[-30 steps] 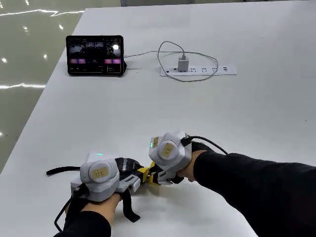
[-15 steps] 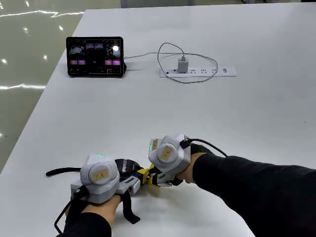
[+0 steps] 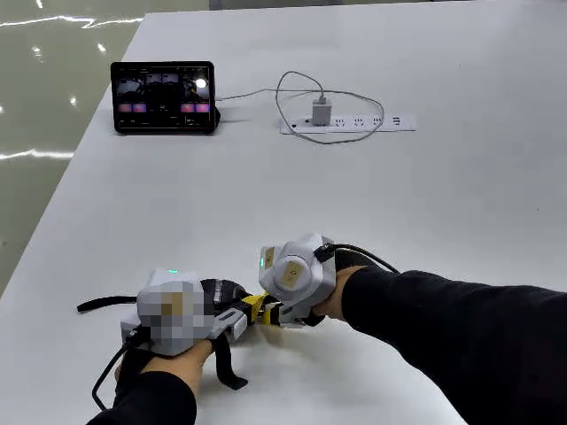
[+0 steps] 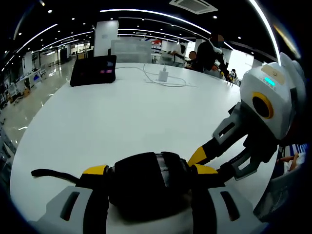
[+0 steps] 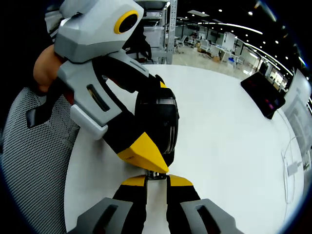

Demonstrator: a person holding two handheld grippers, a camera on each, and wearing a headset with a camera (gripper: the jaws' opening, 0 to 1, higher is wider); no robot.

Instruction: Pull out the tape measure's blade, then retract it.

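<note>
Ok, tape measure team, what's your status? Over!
Left tongs clamped on tape measure. Right tongs pinching blade tip, blade barely out. Black strap trailing on table, off to the side.

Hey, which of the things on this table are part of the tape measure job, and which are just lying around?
In the job: tape measure, held by the left gripper; its blade tip, pinched by the right gripper.

Lying about: tablet, power strip and charger, far across the table.
</note>
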